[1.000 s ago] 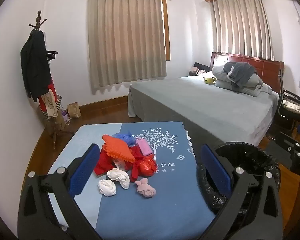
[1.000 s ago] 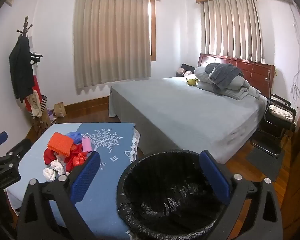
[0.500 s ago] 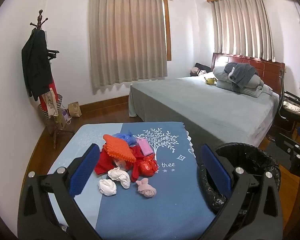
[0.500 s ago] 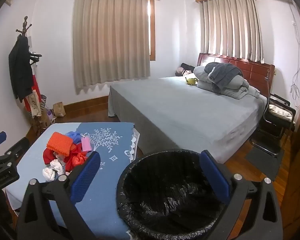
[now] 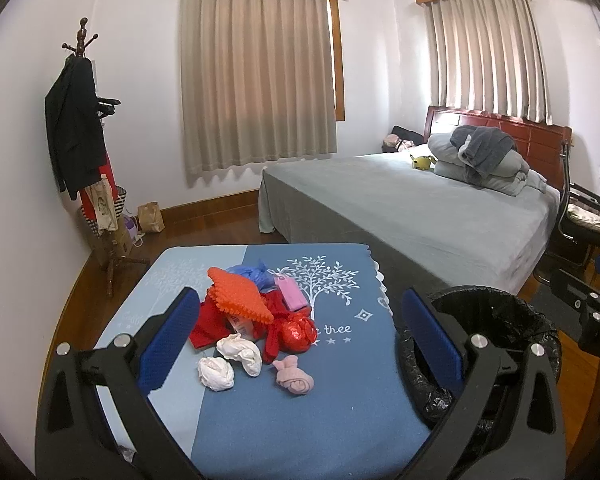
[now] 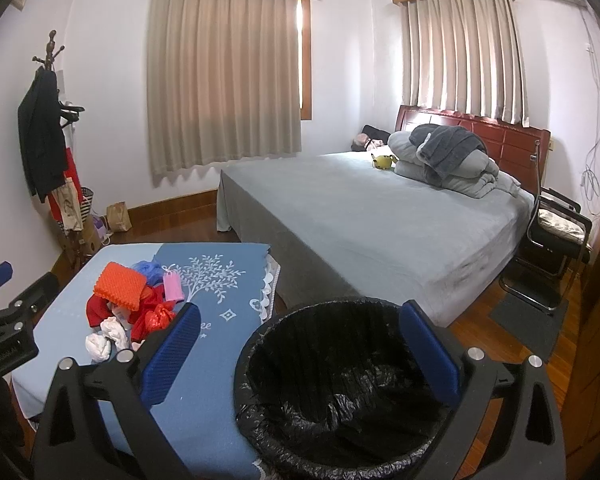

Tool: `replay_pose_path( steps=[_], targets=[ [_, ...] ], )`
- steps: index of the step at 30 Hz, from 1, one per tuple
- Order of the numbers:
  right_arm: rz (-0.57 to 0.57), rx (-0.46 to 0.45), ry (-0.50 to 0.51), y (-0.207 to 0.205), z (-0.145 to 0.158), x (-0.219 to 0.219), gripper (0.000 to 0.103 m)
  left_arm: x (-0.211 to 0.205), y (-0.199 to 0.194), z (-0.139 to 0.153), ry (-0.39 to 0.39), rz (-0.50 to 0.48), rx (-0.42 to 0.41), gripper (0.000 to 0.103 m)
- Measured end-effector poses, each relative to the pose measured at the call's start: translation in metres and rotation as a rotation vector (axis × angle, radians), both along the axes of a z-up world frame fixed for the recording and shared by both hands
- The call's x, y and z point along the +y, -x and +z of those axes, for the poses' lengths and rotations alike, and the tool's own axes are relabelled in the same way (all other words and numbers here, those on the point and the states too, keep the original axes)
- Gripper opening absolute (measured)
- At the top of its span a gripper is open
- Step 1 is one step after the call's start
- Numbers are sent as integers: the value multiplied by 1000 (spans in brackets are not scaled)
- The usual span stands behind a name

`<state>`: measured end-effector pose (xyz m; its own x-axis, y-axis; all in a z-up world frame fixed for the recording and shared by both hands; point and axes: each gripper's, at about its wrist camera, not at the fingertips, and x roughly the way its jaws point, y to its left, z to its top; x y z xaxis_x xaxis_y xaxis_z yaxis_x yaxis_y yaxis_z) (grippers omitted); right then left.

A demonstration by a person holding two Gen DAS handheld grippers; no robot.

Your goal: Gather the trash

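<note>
Through my left wrist camera, my left gripper (image 5: 300, 336) hangs with its blue pads spread wide and nothing between them, above the near part of the worktop (image 5: 340, 408), which is covered in a blue cloth printed with a white tree. The trash pile (image 5: 256, 320) sits on the middle of the cloth: an orange bumpy pad (image 5: 240, 295) on top, red crumpled wraps (image 5: 296, 330) under it, a pink slip (image 5: 292, 295) to the right, two white wads (image 5: 230, 362) and a pink wad (image 5: 294, 376) nearest me. The bin (image 5: 500, 320), lined with a black bag, stands just beside the worktop's right edge. Through my right wrist camera, my right gripper (image 6: 300, 356) is likewise spread wide and empty, held over the bin (image 6: 340, 384), whose mouth lies between the pads. The trash pile (image 6: 132, 304) shows at the left on the worktop (image 6: 220, 400), well apart from this gripper. The bed (image 6: 360, 216) fills the far right.
</note>
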<state>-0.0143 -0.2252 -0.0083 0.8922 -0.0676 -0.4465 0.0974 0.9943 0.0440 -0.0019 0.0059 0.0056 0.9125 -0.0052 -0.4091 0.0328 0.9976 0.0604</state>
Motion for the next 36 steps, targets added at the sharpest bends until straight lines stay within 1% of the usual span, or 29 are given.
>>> replay_pose_path(
  steps=[36],
  targets=[
    [1,7,-1,-2,-1,2,97,0,0,-1,5,2,1,98]
  ],
)
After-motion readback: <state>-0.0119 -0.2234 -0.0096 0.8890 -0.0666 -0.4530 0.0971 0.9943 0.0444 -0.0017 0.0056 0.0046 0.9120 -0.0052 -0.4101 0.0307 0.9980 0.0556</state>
